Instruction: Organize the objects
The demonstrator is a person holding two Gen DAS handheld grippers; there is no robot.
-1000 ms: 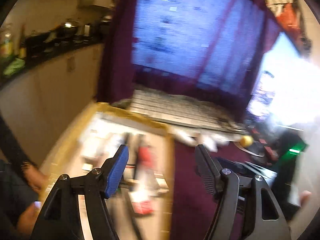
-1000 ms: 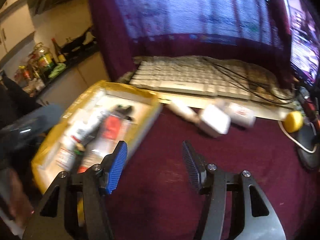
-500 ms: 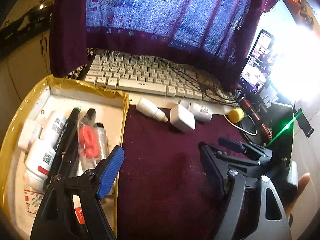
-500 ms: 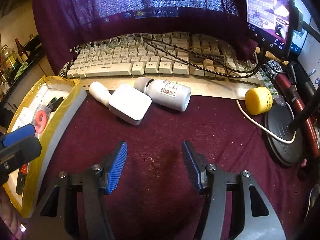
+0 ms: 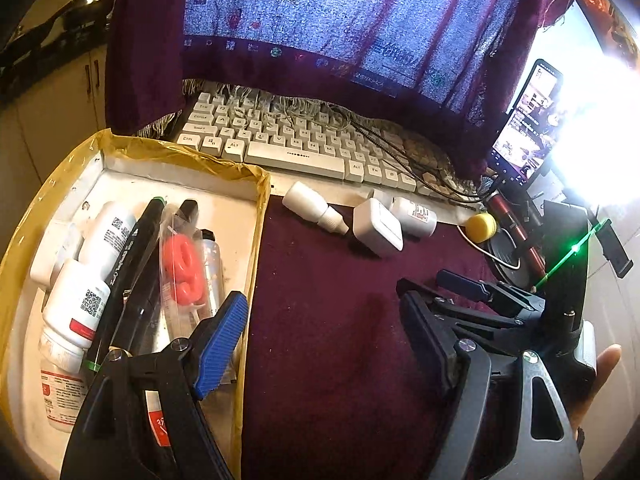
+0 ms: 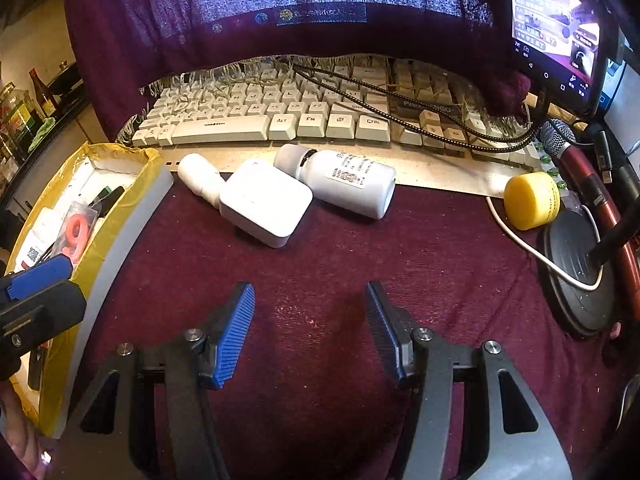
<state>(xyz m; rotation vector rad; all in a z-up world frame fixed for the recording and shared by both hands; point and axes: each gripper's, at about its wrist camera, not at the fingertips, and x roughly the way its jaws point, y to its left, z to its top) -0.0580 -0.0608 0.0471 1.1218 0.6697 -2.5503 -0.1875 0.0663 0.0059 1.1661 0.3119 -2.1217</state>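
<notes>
A white square charger block (image 6: 266, 208) lies on the maroon cloth, with a small white dropper bottle (image 6: 198, 178) to its left and a white pill bottle (image 6: 344, 182) on its side to its right. They also show in the left wrist view: charger (image 5: 377, 230), dropper bottle (image 5: 314, 207). A yellow-taped white tray (image 5: 184, 156) at left holds white bottles, black markers and a bagged orange item (image 5: 184, 268). My left gripper (image 5: 320, 340) is open and empty beside the tray. My right gripper (image 6: 310, 336) is open and empty, short of the charger.
A white keyboard (image 6: 280, 120) lies behind the objects under a hanging purple cloth. A yellow foam ball (image 6: 532, 200), a red microphone (image 6: 580, 164), a black round stand base (image 6: 576, 264) and a phone (image 6: 556, 28) are at right. Braided cables cross the keyboard.
Both views swung down from the cloth and room to the tabletop and steadied. The right gripper came closer to the charger and bottles. Both stayed open.
</notes>
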